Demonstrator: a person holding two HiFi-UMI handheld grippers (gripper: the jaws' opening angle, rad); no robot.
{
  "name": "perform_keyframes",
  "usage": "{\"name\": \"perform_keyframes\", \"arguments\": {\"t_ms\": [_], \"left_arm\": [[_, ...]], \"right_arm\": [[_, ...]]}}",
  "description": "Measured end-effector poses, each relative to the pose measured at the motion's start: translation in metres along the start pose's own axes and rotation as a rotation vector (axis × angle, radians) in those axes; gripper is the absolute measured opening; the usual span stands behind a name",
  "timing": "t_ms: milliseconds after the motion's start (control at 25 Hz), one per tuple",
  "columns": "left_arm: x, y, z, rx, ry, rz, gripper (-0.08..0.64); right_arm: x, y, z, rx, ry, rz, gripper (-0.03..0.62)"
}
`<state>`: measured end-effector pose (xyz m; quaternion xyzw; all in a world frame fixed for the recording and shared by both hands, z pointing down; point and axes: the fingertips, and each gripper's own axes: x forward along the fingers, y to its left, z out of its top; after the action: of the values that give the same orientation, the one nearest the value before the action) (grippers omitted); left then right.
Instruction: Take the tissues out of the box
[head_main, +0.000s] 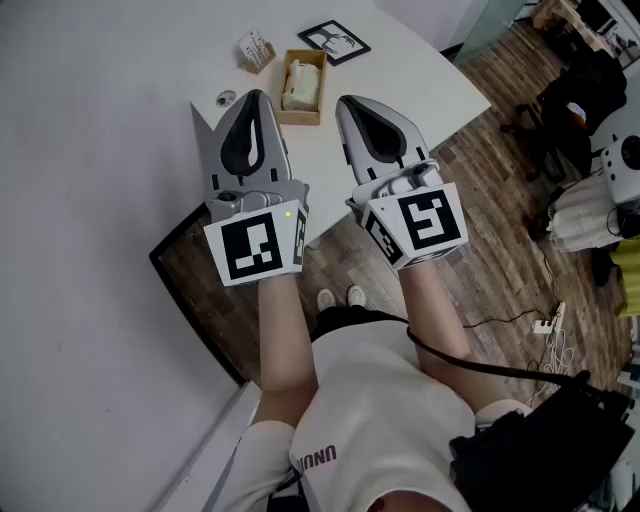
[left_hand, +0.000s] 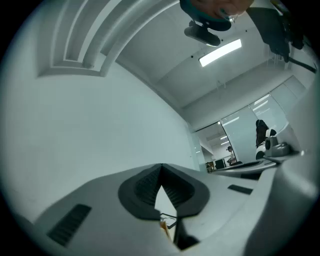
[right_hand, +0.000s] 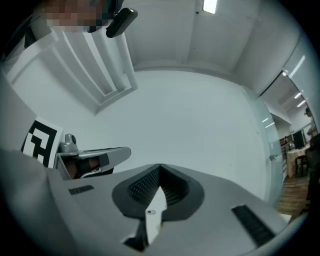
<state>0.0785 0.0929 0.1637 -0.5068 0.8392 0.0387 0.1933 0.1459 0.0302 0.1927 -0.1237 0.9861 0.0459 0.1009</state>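
A wooden tissue box with a white tissue showing in its open top stands on the white table, far below my grippers. Both are held up close to the head camera, side by side, well apart from the box. My left gripper is shut with nothing between its jaws; in its own view the left gripper points at a bare wall and ceiling. My right gripper is shut and empty too. In the right gripper view the right gripper faces a white wall, with the left gripper beside it.
A black picture frame lies behind the box, a small card holder to its left, and a small round object nearer. The table's edge runs diagonally, with wooden floor beyond and office chairs at the right.
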Motion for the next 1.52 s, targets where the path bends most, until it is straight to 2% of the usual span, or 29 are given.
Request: {"name": "perform_keyframes", "arguments": {"t_ms": [480, 640, 760, 920, 1200, 1520], "left_arm": [[0.002, 0.003, -0.002, -0.003, 0.001, -0.008, 0.012], [0.001, 0.002, -0.002, 0.012, 0.007, -0.024, 0.012], [-0.002, 0.0, 0.002, 0.04, 0.008, -0.033, 0.012], [-0.004, 0.004, 0.003, 0.05, 0.011, 0.011, 0.012], [-0.007, 0.002, 0.003, 0.061, 0.011, 0.087, 0.012], [-0.007, 0.004, -0.004, 0.059, 0.009, 0.143, 0.012]], "right_arm": [[0.004, 0.0, -0.001, 0.005, -0.003, -0.005, 0.018], [0.002, -0.009, -0.009, 0.045, 0.012, -0.049, 0.018], [0.0, -0.011, -0.013, 0.074, 0.009, -0.043, 0.018], [0.0, -0.012, -0.014, 0.059, 0.01, -0.037, 0.018], [-0.005, -0.02, -0.01, 0.036, -0.01, 0.032, 0.018], [0.001, -0.039, -0.021, 0.058, 0.002, 0.019, 0.02]]}}
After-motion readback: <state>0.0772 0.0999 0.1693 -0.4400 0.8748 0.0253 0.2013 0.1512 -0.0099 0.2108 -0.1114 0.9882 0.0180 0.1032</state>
